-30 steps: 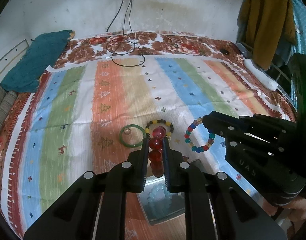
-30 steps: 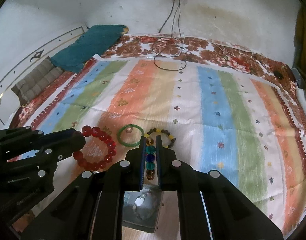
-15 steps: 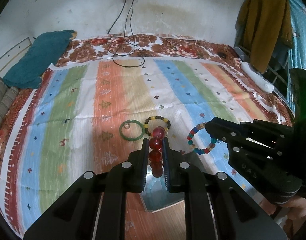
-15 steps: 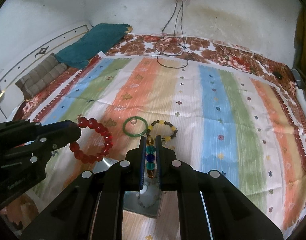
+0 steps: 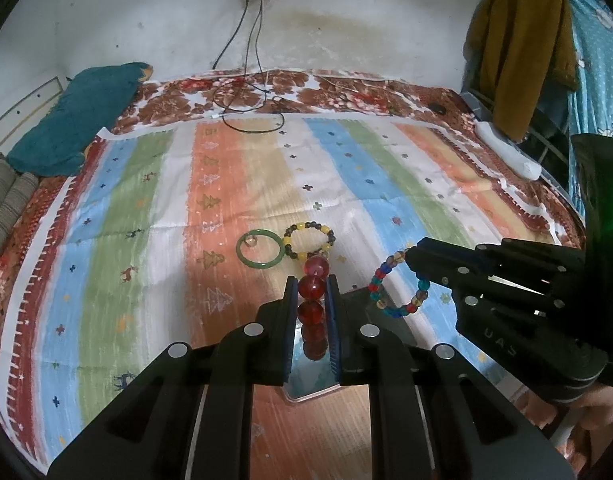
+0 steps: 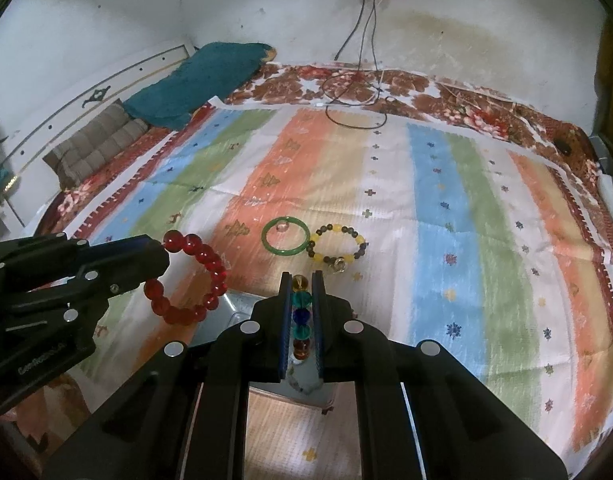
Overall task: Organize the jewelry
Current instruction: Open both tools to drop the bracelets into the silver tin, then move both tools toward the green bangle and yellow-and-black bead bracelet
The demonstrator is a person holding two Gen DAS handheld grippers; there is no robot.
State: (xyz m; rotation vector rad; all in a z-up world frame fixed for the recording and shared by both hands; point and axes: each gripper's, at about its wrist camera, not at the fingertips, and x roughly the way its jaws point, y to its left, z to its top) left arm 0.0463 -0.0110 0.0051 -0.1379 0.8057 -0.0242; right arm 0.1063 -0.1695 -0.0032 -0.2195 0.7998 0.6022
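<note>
Gripping a red bead bracelet (image 5: 313,309) between clenched jaws, the left gripper (image 5: 312,280) hangs over a metal tray (image 5: 306,376); the right gripper (image 6: 302,276) pinches a multicoloured bead bracelet (image 6: 301,312) the same way — both loops off the striped bedspread (image 6: 434,200). Just beyond the jaws lie a green bangle (image 5: 260,249) and a yellow-and-dark bead bracelet (image 5: 308,241), touching.
</note>
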